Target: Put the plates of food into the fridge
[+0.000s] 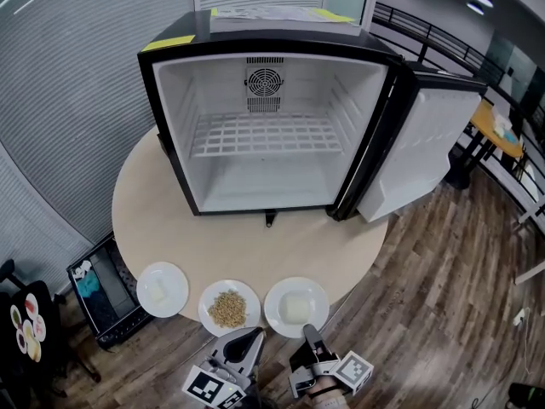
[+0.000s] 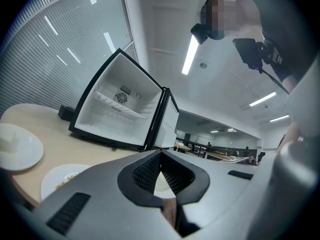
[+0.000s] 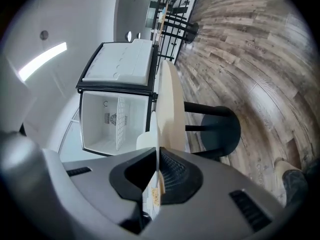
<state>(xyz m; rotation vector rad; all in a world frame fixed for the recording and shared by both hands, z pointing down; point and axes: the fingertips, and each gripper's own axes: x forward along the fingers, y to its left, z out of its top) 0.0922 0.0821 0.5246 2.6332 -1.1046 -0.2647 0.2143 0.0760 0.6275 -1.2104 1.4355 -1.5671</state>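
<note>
Three white plates stand along the round table's [image 1: 255,245] near edge: a left plate [image 1: 162,289] with a pale piece, a middle plate [image 1: 229,307] of brown grains, and a right plate [image 1: 296,306] with a pale square. My right gripper [image 1: 308,332] is shut on the right plate's near rim; in the right gripper view that rim [image 3: 159,136] runs thin and white between the pads [image 3: 170,176]. My left gripper [image 1: 253,337] hovers just behind the grain plate [image 2: 60,181], its jaws together with nothing held. The black fridge [image 1: 264,118] stands open and empty.
The fridge door [image 1: 417,143] swings out to the right. A wire shelf [image 1: 264,135] spans the fridge's middle. A black crate [image 1: 106,292] sits on the floor at the left, below the table. A dark stool [image 3: 215,129] stands under the table's edge.
</note>
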